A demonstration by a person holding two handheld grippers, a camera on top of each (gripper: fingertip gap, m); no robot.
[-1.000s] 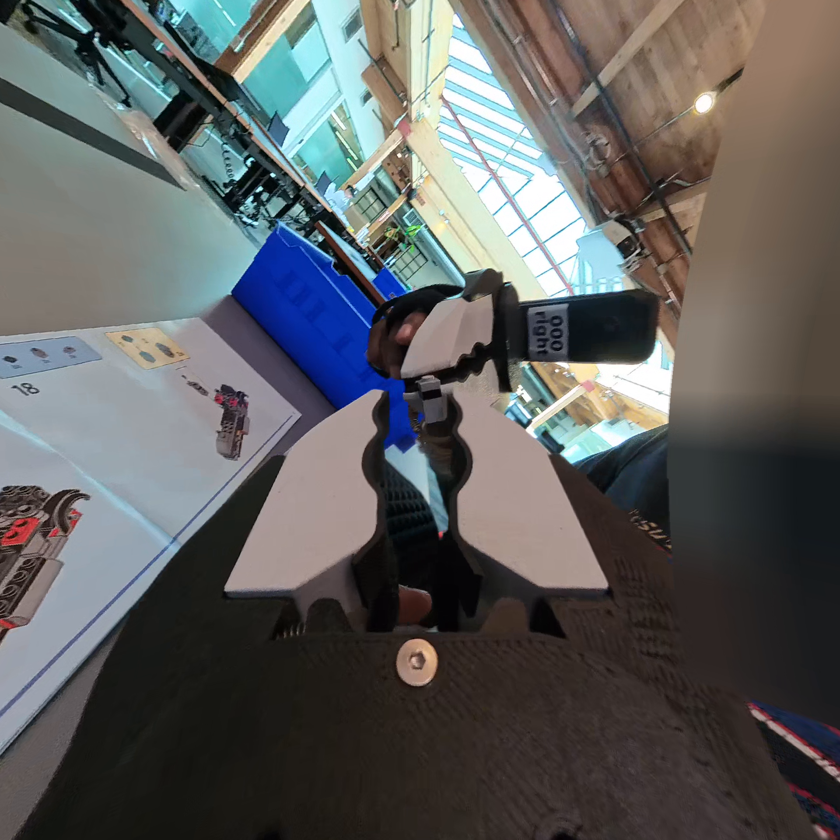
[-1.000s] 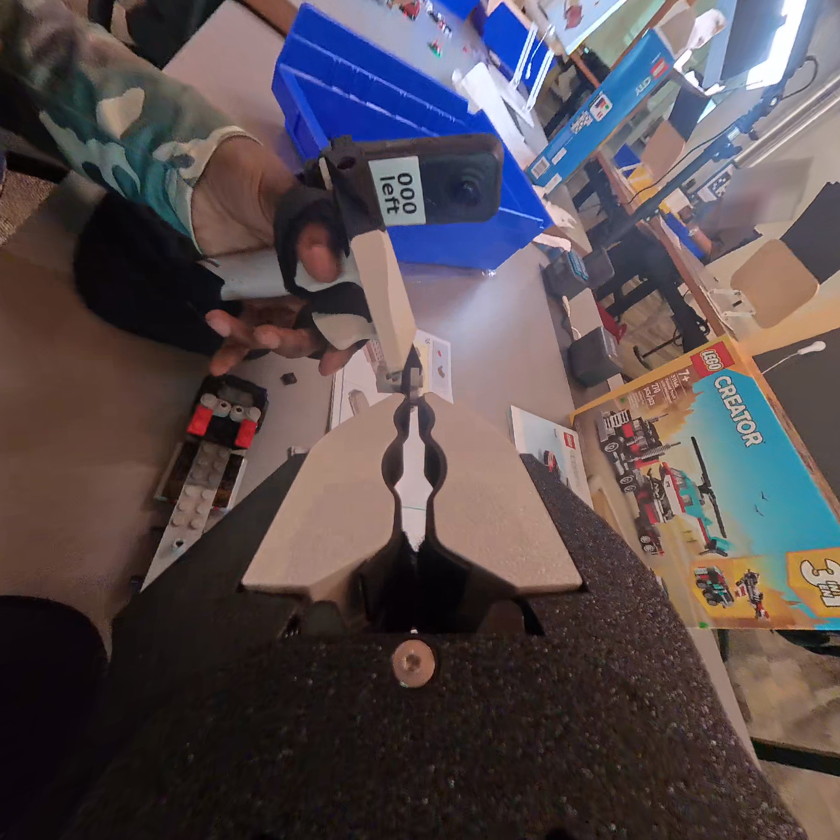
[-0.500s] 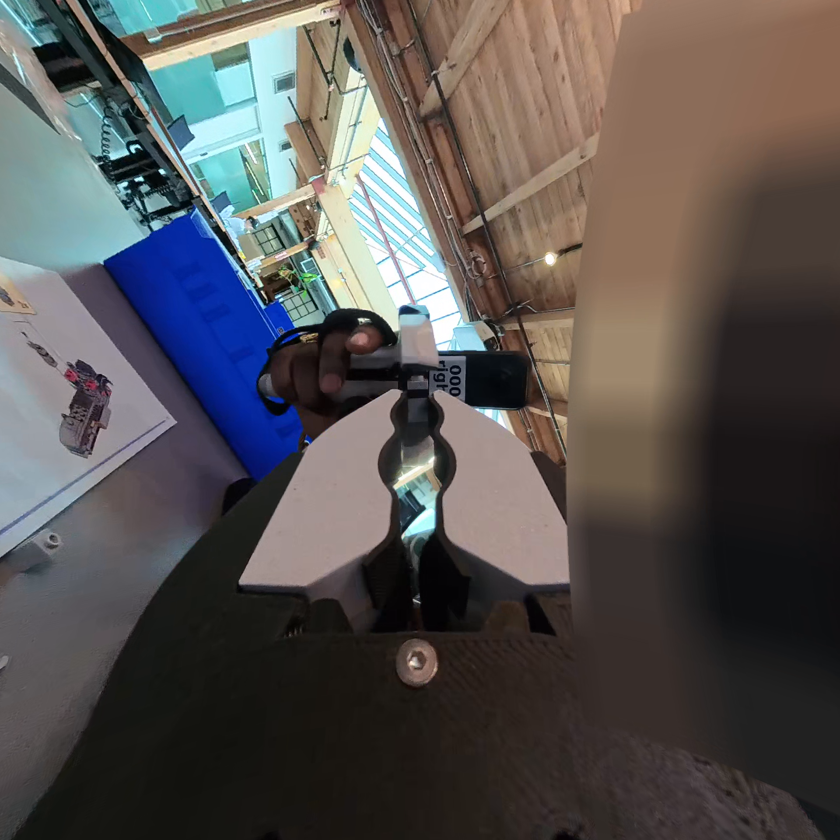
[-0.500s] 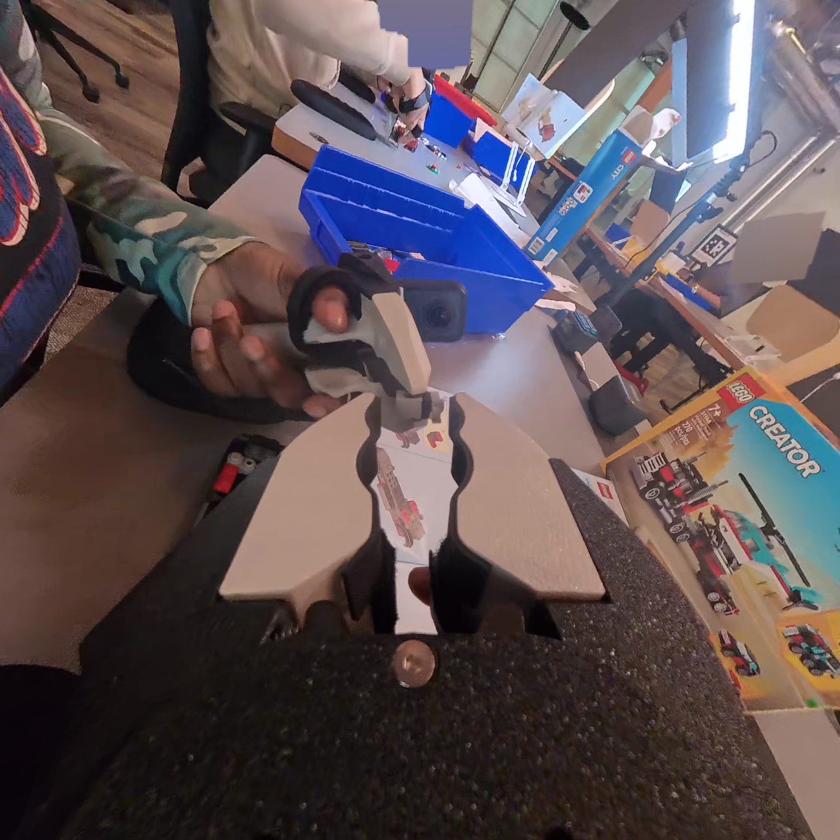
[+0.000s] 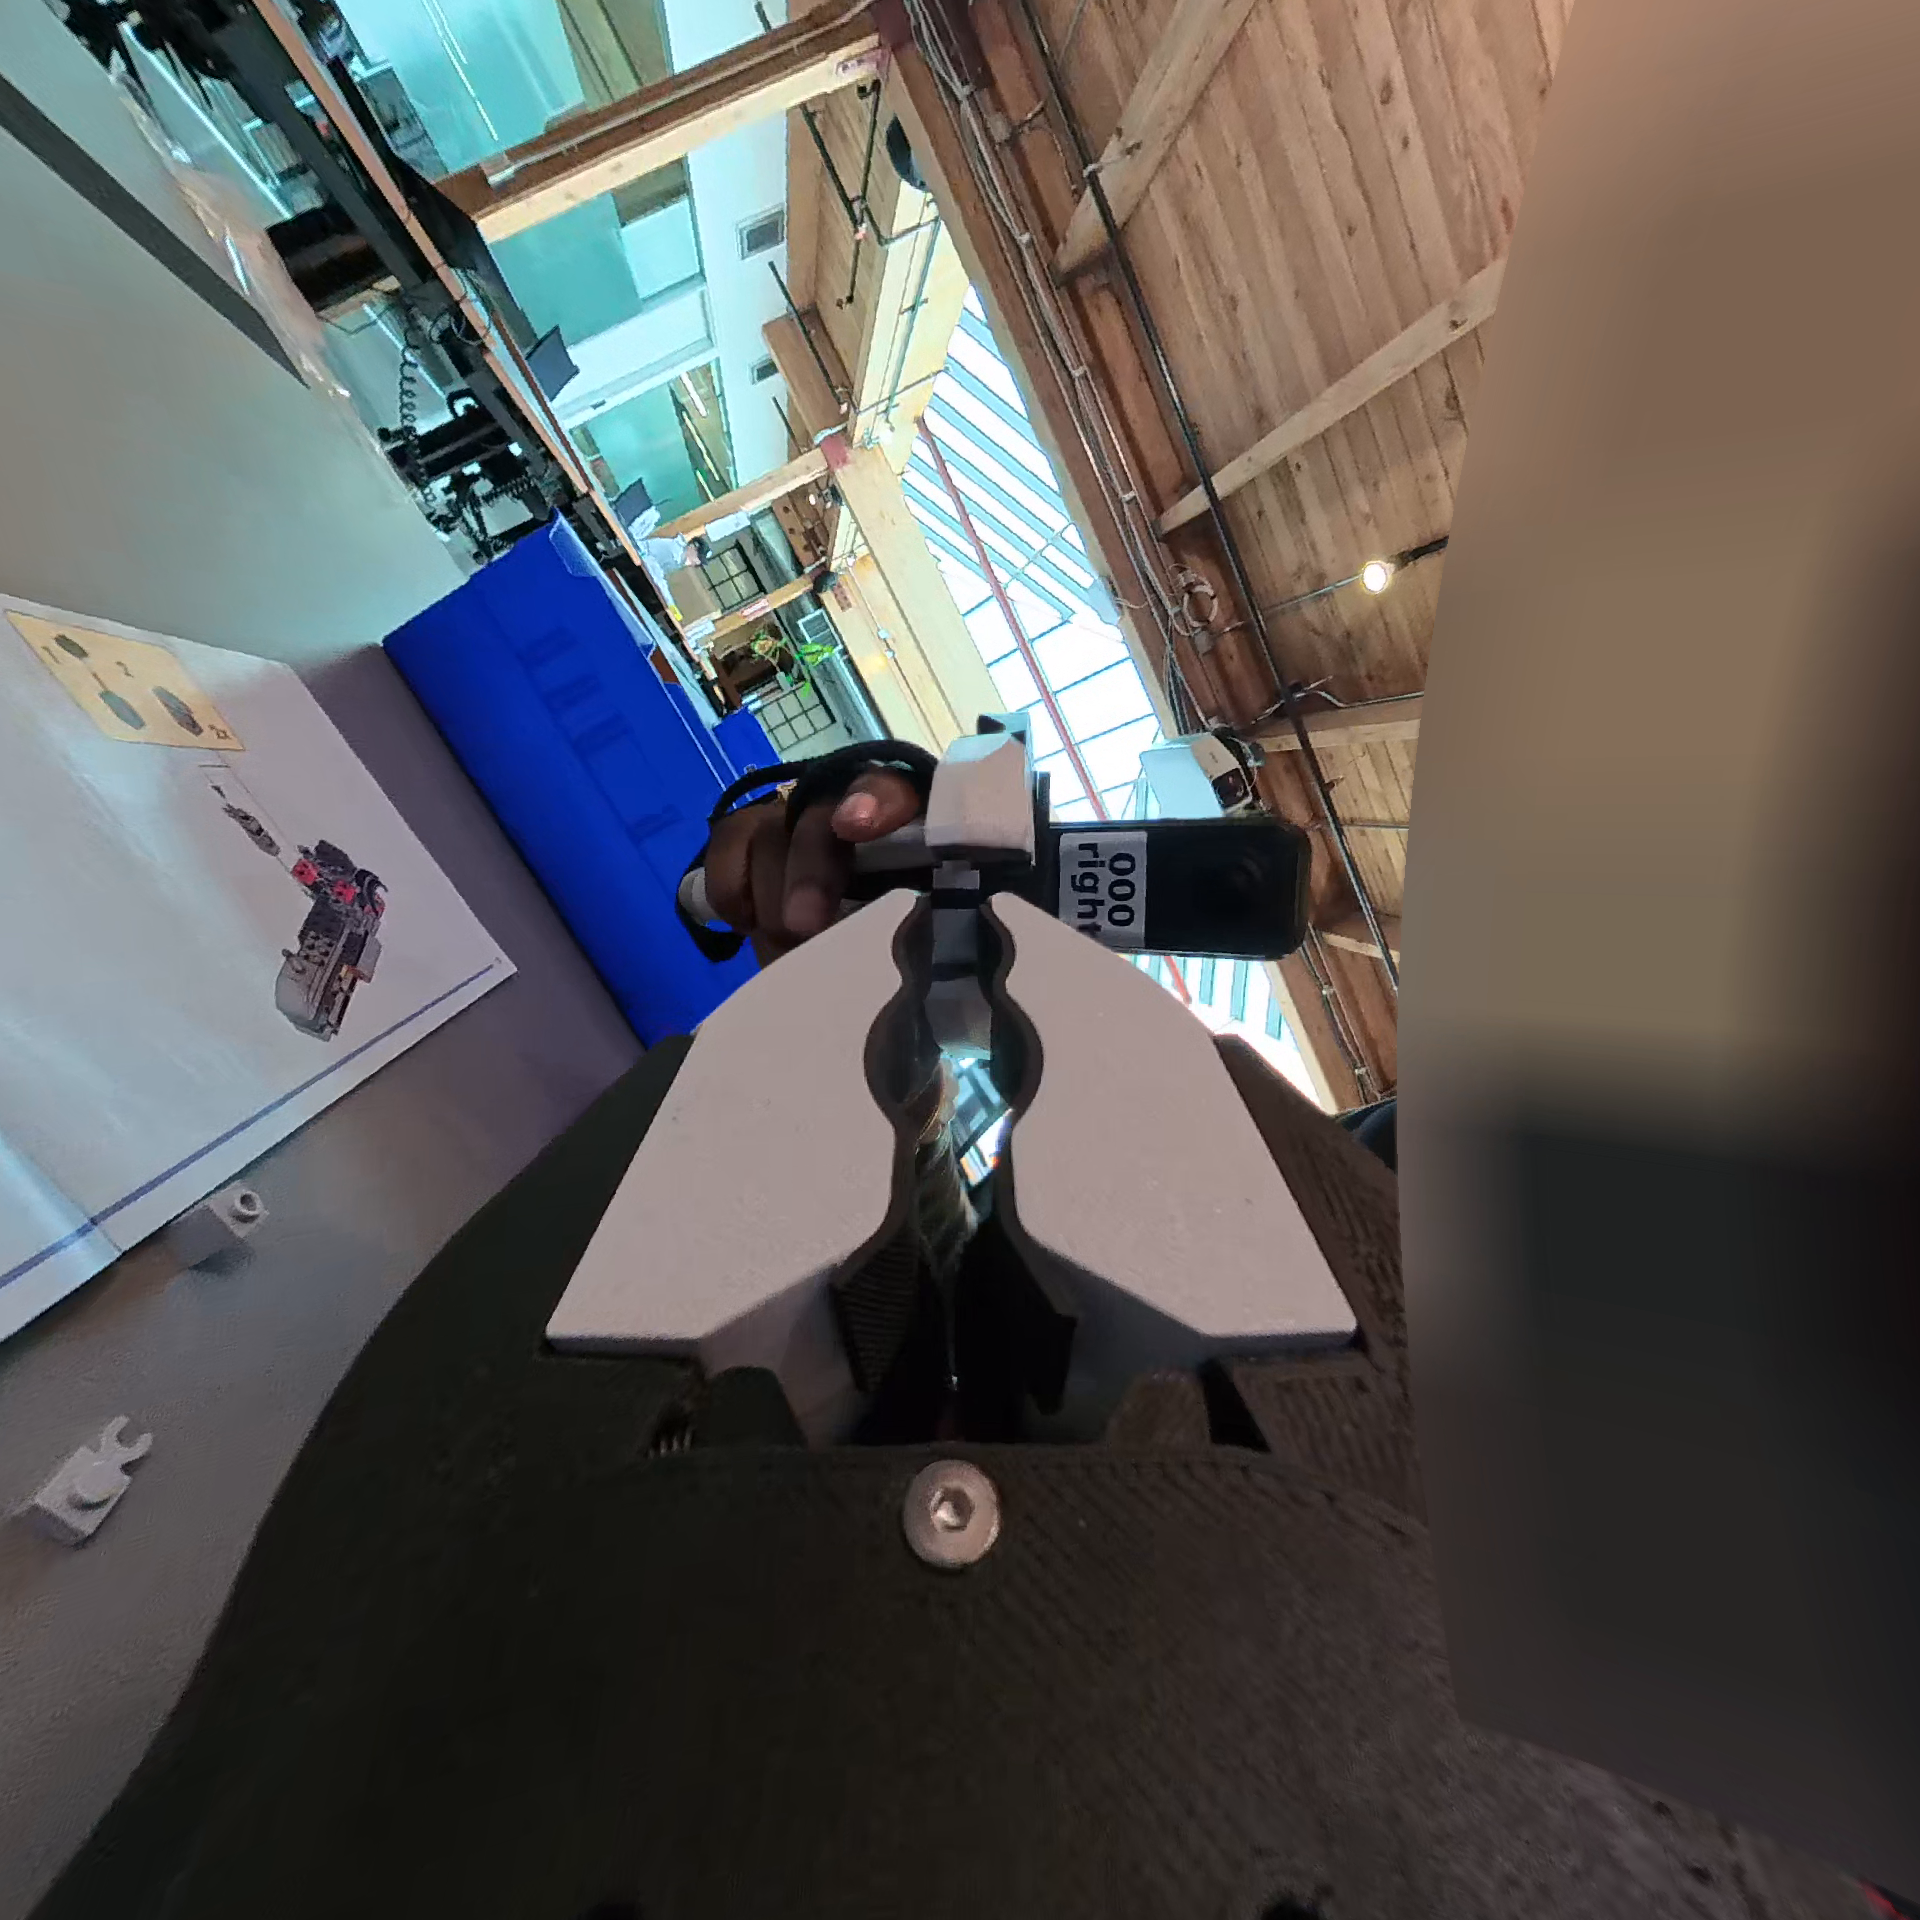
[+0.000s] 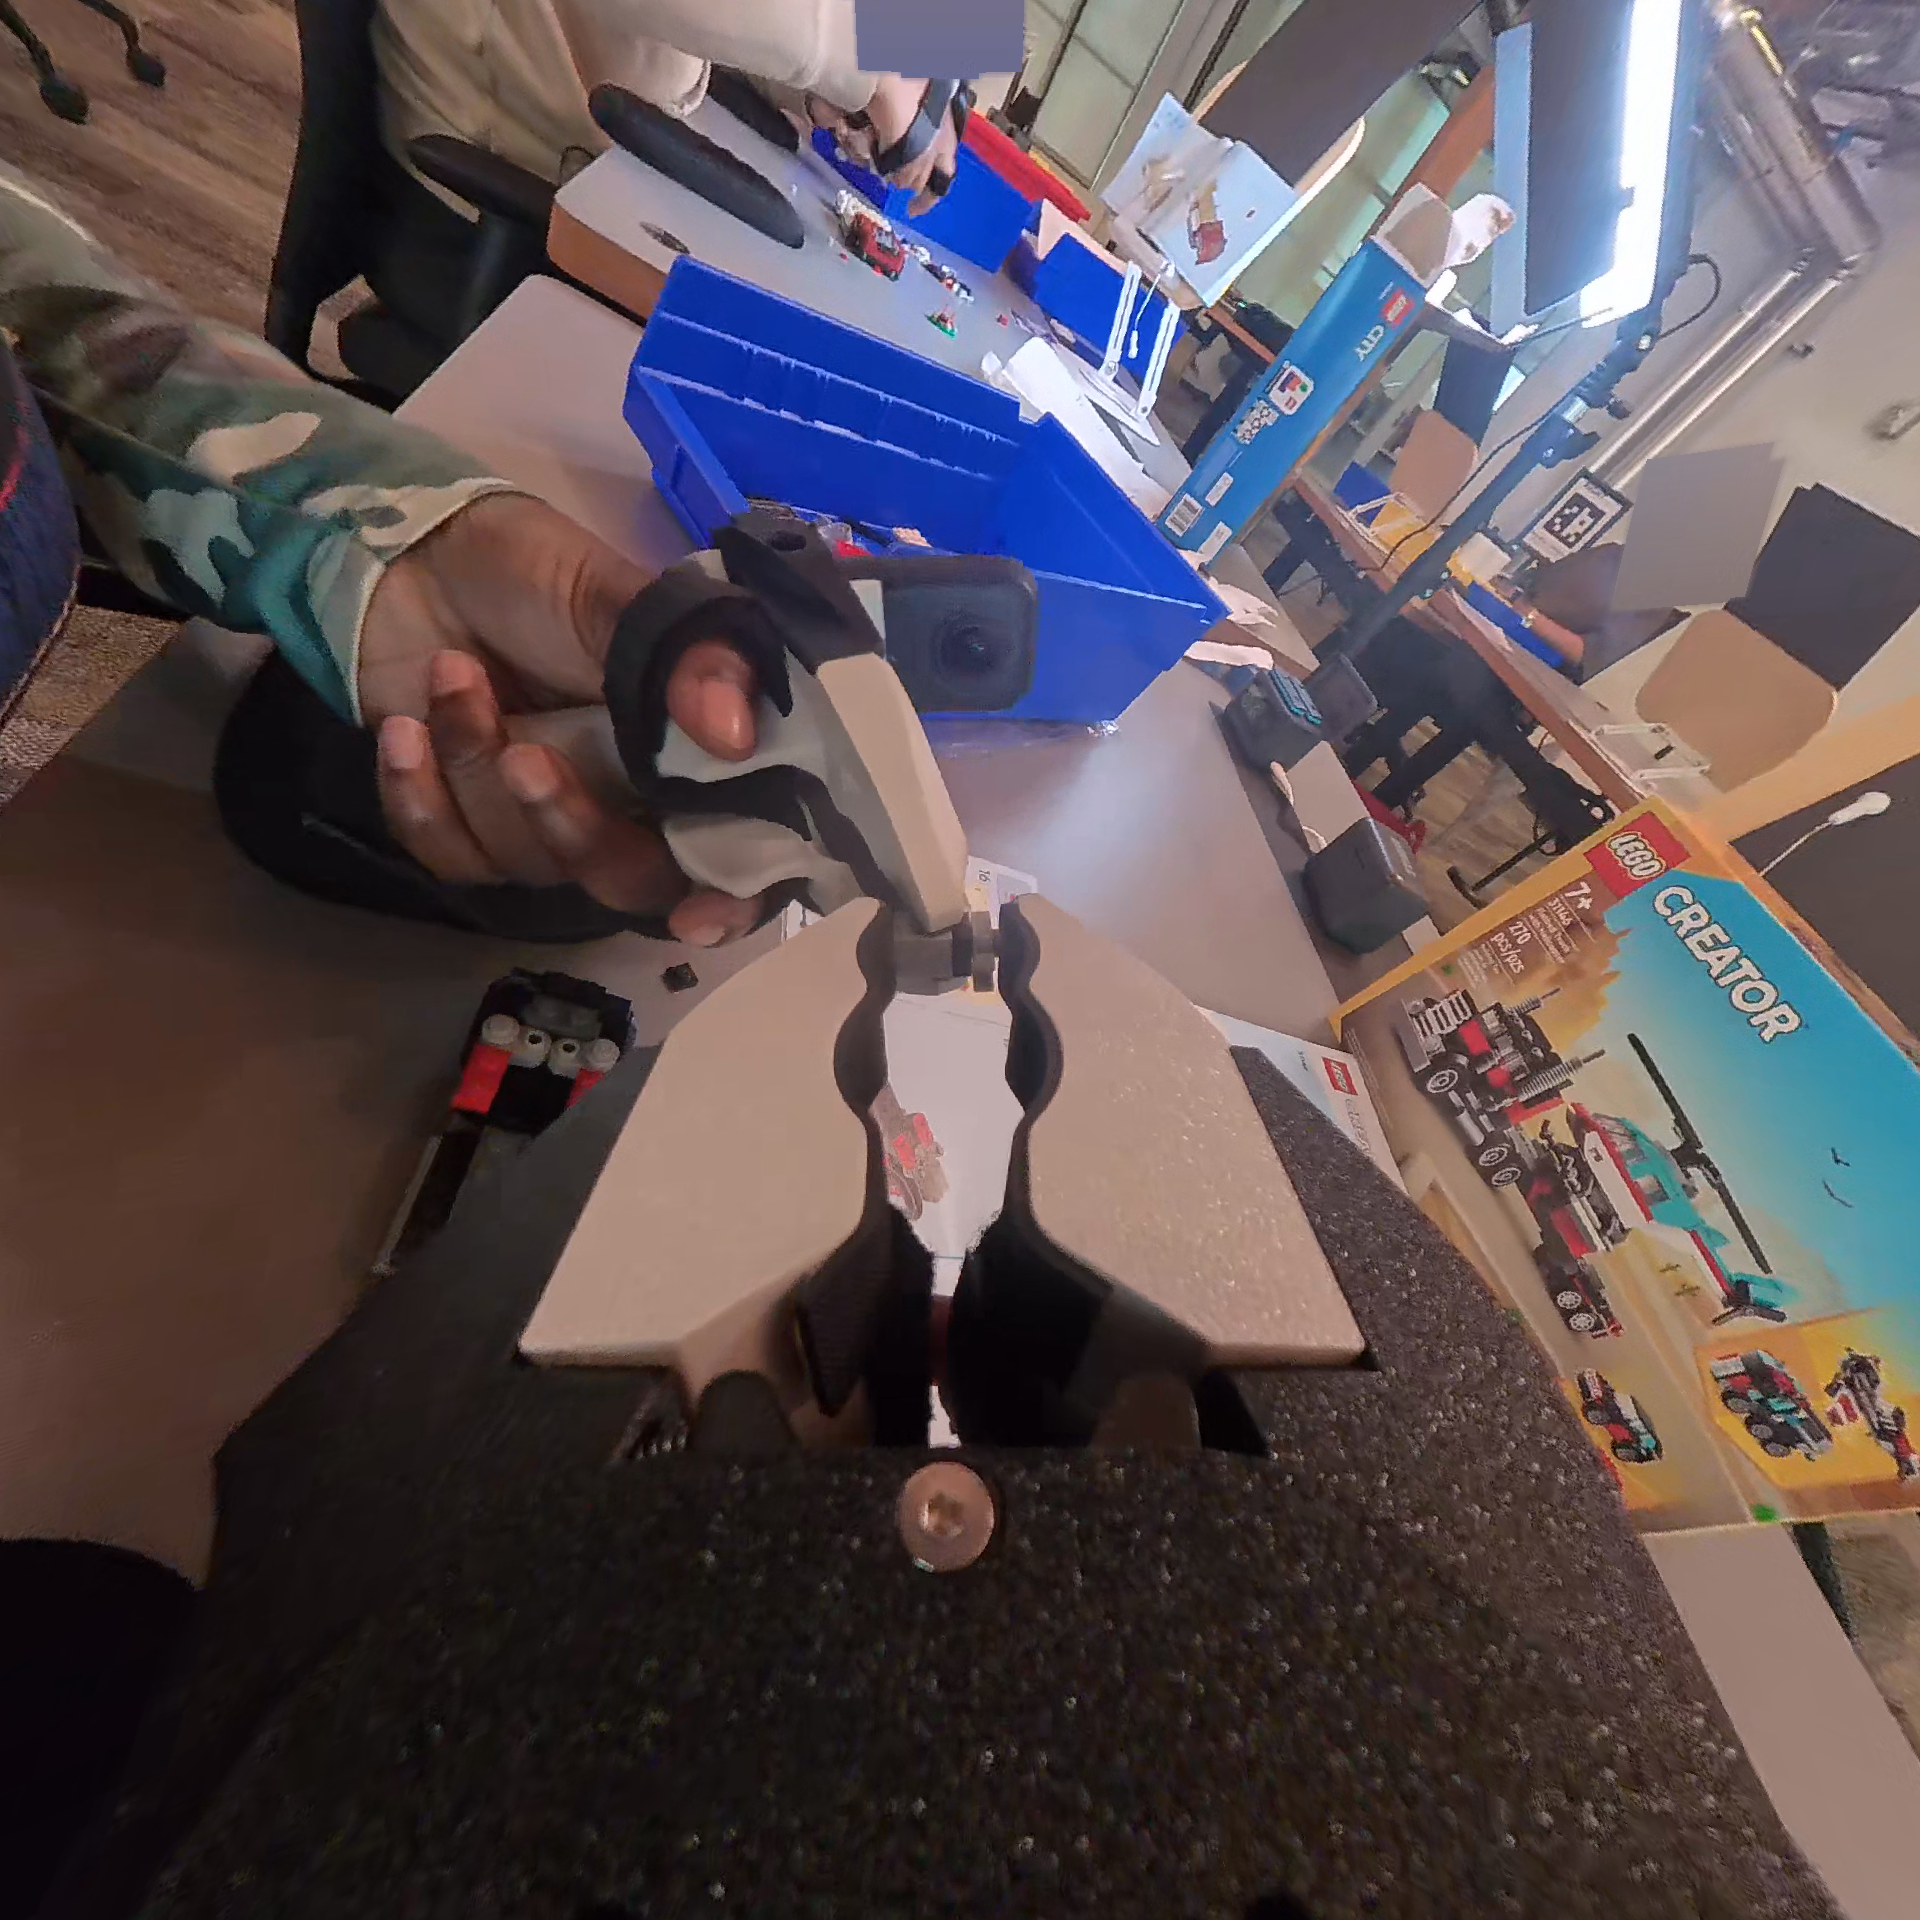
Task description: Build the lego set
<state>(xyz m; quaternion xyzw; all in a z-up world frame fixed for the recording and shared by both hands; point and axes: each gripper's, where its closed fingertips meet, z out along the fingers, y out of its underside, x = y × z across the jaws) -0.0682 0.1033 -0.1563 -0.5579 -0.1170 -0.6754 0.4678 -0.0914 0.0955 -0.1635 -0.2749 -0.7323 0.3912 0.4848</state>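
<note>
Seen above the bench (image 6: 156, 987), held up in the air: the left hand-held gripper (image 5: 951, 920), pressed nearly together at the tips and pinching a small grey lego piece (image 6: 935, 954). Facing it tip to tip, the right hand-held gripper (image 6: 943, 935), with jaws standing partly apart, one on each side of the same piece; cannot tell whether these jaws really press on it or only stand close around it. Wrapped around the left handle, a hand (image 6: 499, 707) with a camouflage sleeve; around the right handle, the other hand (image 5: 790, 862). Lying on the bench under the left hand, a partly built model (image 6: 540, 1049) in black, red and grey, with a tiny black piece (image 6: 681, 975) just beside it. Spread open under both tools, the instruction booklet (image 5: 208, 883), and near its edge two loose grey pieces (image 5: 234, 1210) (image 5: 83, 1475), apart from each other. Standing behind the booklet, a blue bin (image 6: 883, 447). Lying flat at the right side of the bench, the coloured set box (image 6: 1662, 1091).
</note>
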